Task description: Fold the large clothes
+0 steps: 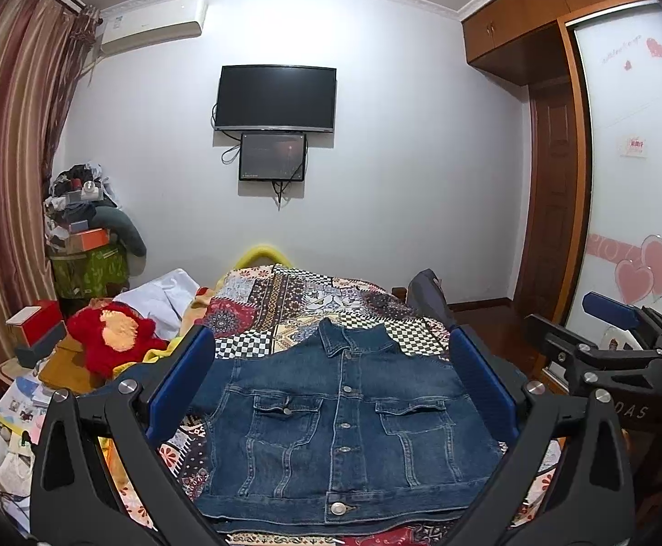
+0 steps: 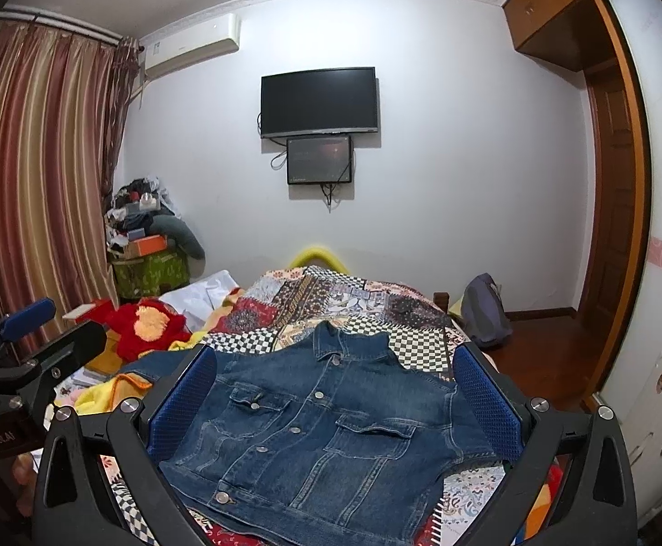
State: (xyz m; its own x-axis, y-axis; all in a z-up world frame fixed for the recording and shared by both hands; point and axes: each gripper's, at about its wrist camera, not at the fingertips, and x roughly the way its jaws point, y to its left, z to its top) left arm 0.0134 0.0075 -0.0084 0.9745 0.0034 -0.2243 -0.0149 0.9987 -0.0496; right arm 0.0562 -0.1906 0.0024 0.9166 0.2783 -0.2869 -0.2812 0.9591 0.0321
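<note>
A blue denim jacket [image 1: 340, 427] lies flat, front up and buttoned, on the patchwork bedspread [image 1: 285, 300], collar pointing away, both sleeves tucked out of sight. My left gripper [image 1: 331, 355] hovers above it, open, blue pads wide apart and empty. In the right wrist view the same jacket [image 2: 312, 432] lies slightly turned, and my right gripper [image 2: 335, 364] is also open above it with nothing held. The right gripper [image 1: 613, 341] shows at the right edge of the left wrist view; the left gripper [image 2: 26, 346] shows at the left edge of the right wrist view.
A red plush toy [image 1: 112, 336] and white cloth [image 1: 162, 295] lie at the bed's left, with boxes and papers [image 1: 17, 405] beyond. A cluttered stack [image 1: 85, 236] stands in the corner by the curtain. A dark bag [image 2: 485, 309] sits at the bed's right, near the wardrobe [image 1: 635, 182].
</note>
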